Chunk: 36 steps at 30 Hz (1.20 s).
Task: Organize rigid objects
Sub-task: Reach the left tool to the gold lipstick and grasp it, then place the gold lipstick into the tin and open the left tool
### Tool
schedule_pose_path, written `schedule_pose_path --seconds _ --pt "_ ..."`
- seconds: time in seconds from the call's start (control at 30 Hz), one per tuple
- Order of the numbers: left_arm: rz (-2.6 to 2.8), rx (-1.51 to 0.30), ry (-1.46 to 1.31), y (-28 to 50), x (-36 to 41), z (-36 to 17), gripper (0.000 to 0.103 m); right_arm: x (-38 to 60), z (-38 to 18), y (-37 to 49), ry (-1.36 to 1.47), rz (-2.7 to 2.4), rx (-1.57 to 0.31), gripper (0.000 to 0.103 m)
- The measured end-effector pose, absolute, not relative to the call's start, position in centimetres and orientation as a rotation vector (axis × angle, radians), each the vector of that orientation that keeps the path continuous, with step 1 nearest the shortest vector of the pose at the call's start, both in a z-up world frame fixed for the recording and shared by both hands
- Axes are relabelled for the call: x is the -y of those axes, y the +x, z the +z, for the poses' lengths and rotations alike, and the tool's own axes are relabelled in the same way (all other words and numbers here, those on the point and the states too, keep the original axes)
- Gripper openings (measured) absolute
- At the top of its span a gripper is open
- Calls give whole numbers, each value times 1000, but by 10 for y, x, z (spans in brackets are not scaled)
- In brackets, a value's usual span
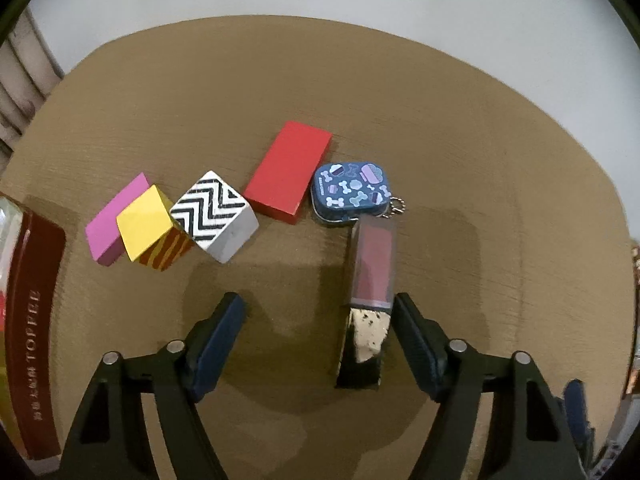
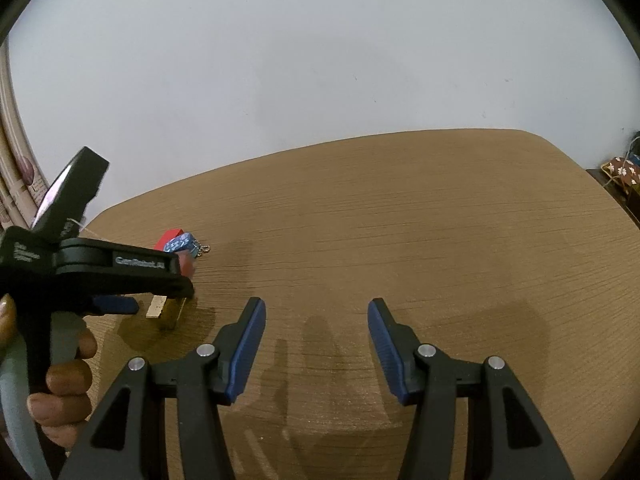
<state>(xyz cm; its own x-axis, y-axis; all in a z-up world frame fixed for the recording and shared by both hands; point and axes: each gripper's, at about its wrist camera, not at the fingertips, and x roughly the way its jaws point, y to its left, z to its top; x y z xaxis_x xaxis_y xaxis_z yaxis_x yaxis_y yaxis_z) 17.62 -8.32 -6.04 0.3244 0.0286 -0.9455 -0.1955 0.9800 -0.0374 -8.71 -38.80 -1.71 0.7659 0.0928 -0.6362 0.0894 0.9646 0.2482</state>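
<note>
On the brown table (image 1: 460, 128) a row runs left to right: a pink block (image 1: 108, 224), a yellow block (image 1: 148, 226), a black-and-white zigzag block (image 1: 214, 212), a red block (image 1: 288, 170) and a blue tin (image 1: 350, 188) with a key chain. A lip gloss tube (image 1: 372, 268) with a gold cap lies below the tin. It lies between the jaws of my left gripper (image 1: 318, 300), right beside the right finger; the left finger stands well away. My right gripper (image 2: 316, 304) is open over bare table. From the right wrist, the left gripper (image 2: 186, 286) hides most of the tube (image 2: 168, 312).
A dark red box lettered TOFFEE (image 1: 36, 320) lies at the table's left edge. A hand (image 2: 68, 380) holds the left gripper's handle. A white wall stands behind the table's far edge. A patterned bag (image 2: 620, 172) sits off the table's right end.
</note>
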Motion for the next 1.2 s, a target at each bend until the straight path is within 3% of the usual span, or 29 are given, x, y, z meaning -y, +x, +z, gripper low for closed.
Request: schedule_pose_path --seconds 0.03,0.13,0.17,0.53,0.67,0.87,1.07,1.2 --pt "150 -1228 -140 177 86 -60 64 388 -17 -87 273 2 -701 55" --pt "100 -1203 -101 177 101 -57 22 383 -18 -80 277 -3 -700 55" --pt "99 -1200 -81 175 106 -56 17 383 -19 -79 280 -5 -700 55" --pt "-53 -1167 -131 65 87 -14 17 384 -16 -71 294 -10 -710 55" --pt "-42 -1143 -137 22 36 18 17 384 -20 -64 292 -16 -723 55" --pt "129 -1158 -98 -1 -104 44 17 380 -25 -57 279 -27 -744 55" --pt "178 -1233 -83 30 -181 5 17 374 -33 -48 265 -37 -769 55" --pt "146 -1265 -77 39 -176 -21 17 372 -36 -44 257 -45 -784 55"
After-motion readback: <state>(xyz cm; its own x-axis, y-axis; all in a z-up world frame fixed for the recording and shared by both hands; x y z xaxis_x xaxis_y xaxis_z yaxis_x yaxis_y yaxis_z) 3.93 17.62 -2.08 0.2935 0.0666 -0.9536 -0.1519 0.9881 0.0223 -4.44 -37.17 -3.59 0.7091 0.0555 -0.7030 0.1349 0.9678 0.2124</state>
